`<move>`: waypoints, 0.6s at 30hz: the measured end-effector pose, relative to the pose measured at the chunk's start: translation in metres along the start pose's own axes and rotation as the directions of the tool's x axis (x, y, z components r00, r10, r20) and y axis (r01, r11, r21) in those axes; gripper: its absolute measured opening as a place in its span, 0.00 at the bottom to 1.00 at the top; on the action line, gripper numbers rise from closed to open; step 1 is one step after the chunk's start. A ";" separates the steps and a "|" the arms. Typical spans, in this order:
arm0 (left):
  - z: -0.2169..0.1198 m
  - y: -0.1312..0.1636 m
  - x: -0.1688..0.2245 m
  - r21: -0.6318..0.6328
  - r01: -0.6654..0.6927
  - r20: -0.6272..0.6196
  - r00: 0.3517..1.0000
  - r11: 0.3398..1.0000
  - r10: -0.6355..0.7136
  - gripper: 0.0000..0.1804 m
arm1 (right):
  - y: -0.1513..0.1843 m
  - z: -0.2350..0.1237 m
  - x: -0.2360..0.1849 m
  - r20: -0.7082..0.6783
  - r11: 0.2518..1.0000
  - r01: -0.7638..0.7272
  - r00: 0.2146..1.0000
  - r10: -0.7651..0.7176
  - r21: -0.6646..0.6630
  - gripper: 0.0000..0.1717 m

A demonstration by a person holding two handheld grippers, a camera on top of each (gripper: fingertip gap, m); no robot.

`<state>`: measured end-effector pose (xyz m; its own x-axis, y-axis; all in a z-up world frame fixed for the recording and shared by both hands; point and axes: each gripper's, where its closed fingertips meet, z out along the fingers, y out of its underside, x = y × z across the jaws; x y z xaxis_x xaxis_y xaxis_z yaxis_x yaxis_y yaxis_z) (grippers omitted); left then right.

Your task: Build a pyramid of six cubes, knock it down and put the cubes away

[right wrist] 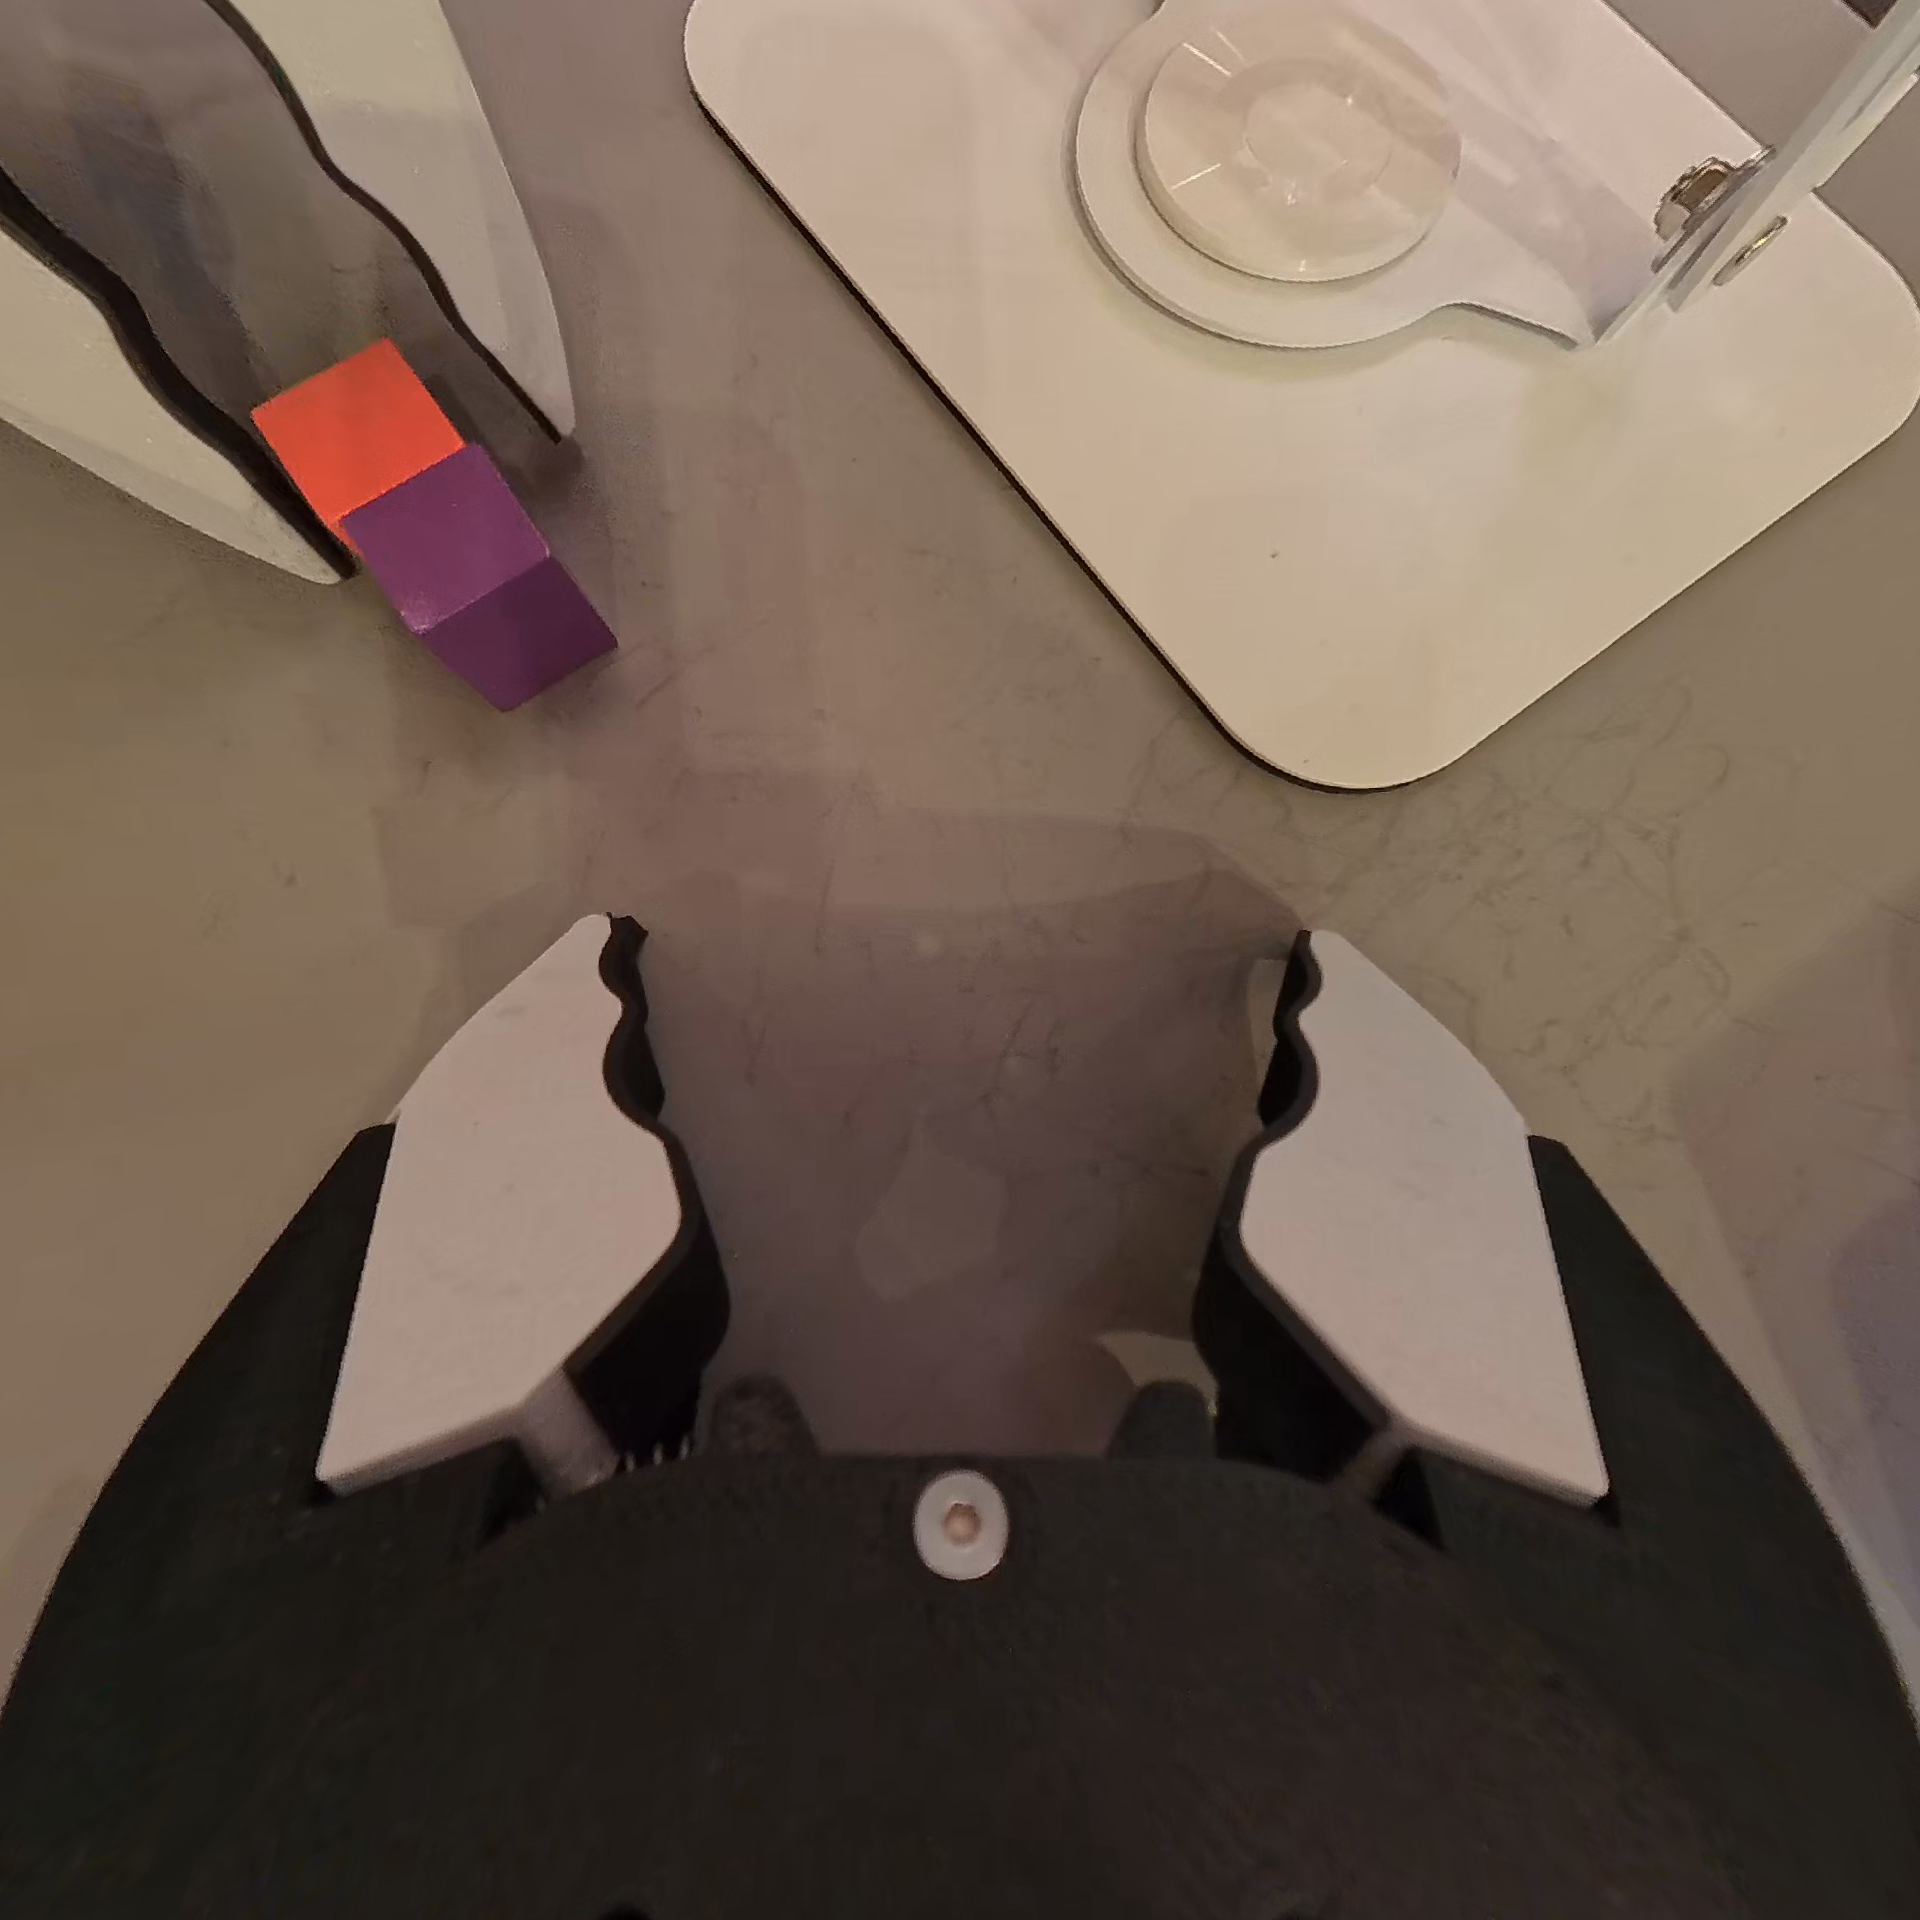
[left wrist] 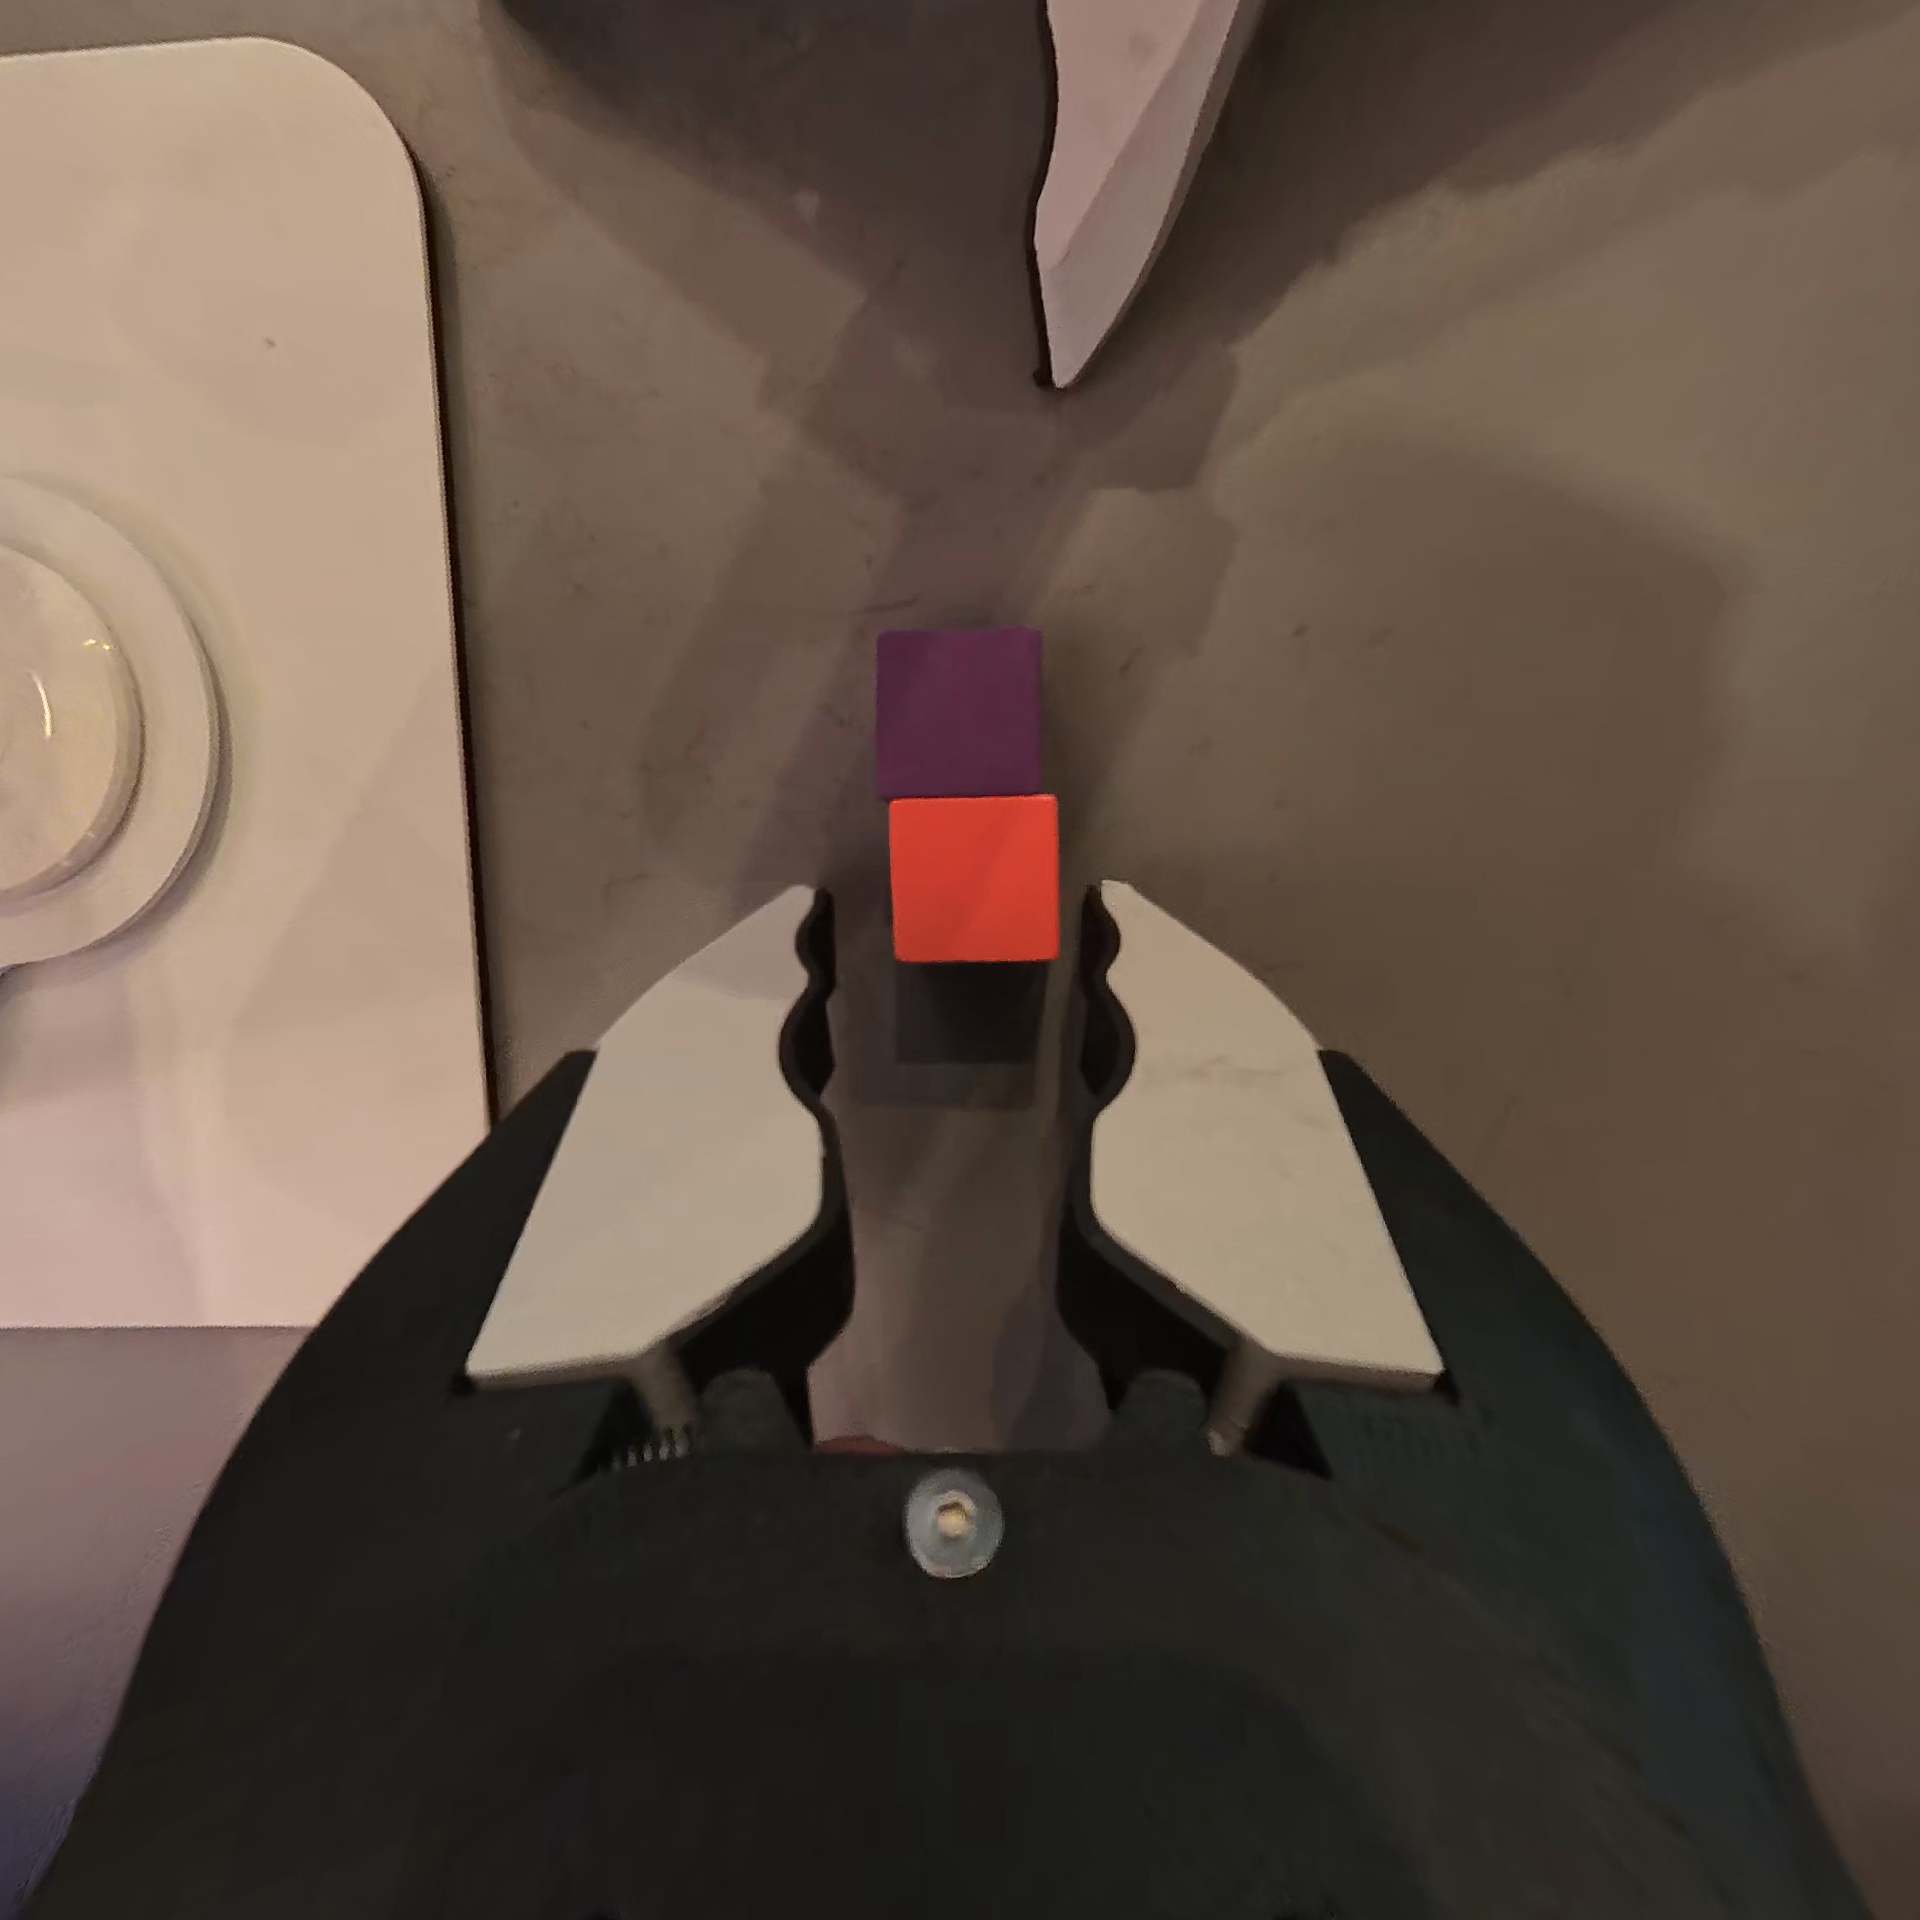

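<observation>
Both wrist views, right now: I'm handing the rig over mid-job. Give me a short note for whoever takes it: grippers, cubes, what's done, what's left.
Left gripper: open, straddling the orange cube; gaps show on both sides, so nothing is held.
Right gripper: wide open, empty, over bare grey table.
Cubes: the orange cube sits on the table flush against the purple cube, in one row. No other cubes are in view.
White board with a round clear fitting lies beside the work area.
Done: two base cubes placed.
Left: four more cubes for the pyramid, then knock it down and put the cubes away.
</observation>
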<state>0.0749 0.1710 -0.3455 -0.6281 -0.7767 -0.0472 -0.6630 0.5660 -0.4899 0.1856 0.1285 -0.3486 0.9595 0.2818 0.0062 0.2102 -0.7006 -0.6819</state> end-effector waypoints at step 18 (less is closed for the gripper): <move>0.001 -0.002 -0.003 0.021 0.010 0.005 1.000 1.000 -0.010 0.20 | 0.000 0.000 0.000 0.000 1.000 0.000 1.000 0.000 0.000 0.67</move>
<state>0.0784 0.1718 -0.3458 -0.6193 -0.7837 -0.0469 -0.6606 0.5525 -0.5083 0.1853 0.1285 -0.3487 0.9595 0.2816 0.0063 0.2101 -0.7006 -0.6819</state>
